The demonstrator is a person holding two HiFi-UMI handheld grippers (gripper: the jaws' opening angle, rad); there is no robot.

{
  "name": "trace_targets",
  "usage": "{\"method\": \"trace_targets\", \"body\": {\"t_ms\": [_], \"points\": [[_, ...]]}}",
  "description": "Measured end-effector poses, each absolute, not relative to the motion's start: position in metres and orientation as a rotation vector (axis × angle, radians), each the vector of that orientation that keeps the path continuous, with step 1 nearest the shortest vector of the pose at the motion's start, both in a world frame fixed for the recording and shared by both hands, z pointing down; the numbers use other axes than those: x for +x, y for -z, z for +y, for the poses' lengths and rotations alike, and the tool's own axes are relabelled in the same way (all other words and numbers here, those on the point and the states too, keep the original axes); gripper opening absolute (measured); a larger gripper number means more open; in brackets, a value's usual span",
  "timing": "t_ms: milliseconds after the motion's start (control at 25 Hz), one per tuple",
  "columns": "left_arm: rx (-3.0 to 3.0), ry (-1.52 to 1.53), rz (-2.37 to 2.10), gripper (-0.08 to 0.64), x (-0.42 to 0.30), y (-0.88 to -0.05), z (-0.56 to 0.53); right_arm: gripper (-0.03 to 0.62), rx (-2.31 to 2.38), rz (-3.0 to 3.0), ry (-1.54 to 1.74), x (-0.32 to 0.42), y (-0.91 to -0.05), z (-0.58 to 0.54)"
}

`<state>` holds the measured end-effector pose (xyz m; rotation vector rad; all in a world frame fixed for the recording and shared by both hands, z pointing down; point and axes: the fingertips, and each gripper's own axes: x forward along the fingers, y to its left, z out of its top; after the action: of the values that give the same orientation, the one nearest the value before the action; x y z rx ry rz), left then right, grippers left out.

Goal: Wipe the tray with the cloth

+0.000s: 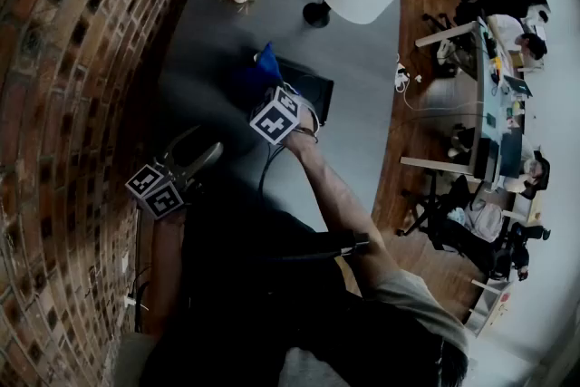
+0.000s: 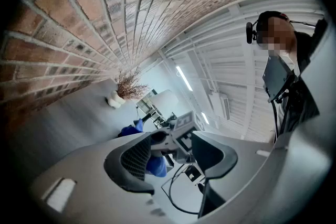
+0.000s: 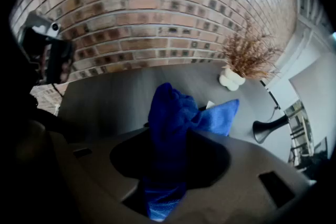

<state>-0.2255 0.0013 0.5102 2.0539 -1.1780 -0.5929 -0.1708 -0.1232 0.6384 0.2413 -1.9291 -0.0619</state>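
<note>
One step looked done — right gripper (image 3: 169, 150) clamped on blue cloth (image 3: 173, 107) by the dark tray (image 1: 317, 91); wiping apparently remained. Left gripper (image 2: 170, 157) had jaws apart — empty.

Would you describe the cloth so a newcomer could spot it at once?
Start at the grey table beside the brick wall. At the dark tray there, the right gripper pinches a bunched cloth, the only bright blue thing around.

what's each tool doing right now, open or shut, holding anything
Left tool: open, nothing between its jaws.
Right tool: closed on the blue cloth.
</note>
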Motion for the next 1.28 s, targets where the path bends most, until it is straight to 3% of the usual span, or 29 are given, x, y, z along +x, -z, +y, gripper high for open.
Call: {"method": "trace_targets", "body": {"t_ms": [160, 400, 560, 800, 1080, 1280], "points": [[2.058, 0.598, -1.183, 0.229, -0.219, -0.507, -0.005, 0.170, 0.029, -1.870, 0.099, -0.150, -0.632, -0.089], [2.071, 0.582, -1.179, 0.229, -0.210, -0.501, -0.005, 0.170, 0.519, -2.027, 0.039, -0.138, -0.599, -0.249], [2.073, 0.563, -1.177, 0.229, -0.203, -0.498, -0.001, 0.170, 0.432, -1.977, 0.001, -0.138, -0.640, -0.222], [2.069, 0.535, -1.162, 0.229, -0.197, -0.502, -0.004, 0.150, 0.123, -1.858, 0.050, -0.109, -0.632, -0.112], [2.099, 0.512, -1.109, 0.229, -0.178, -0.496, -0.011, 0.155, 0.672, -2.025, -0.059, -0.072, -0.595, -0.267], [2.122, 0.499, -1.084, 0.229, -0.165, -0.488, -0.013, 0.155, 0.469, -1.966, -0.060, -0.084, -0.641, -0.213]]}}
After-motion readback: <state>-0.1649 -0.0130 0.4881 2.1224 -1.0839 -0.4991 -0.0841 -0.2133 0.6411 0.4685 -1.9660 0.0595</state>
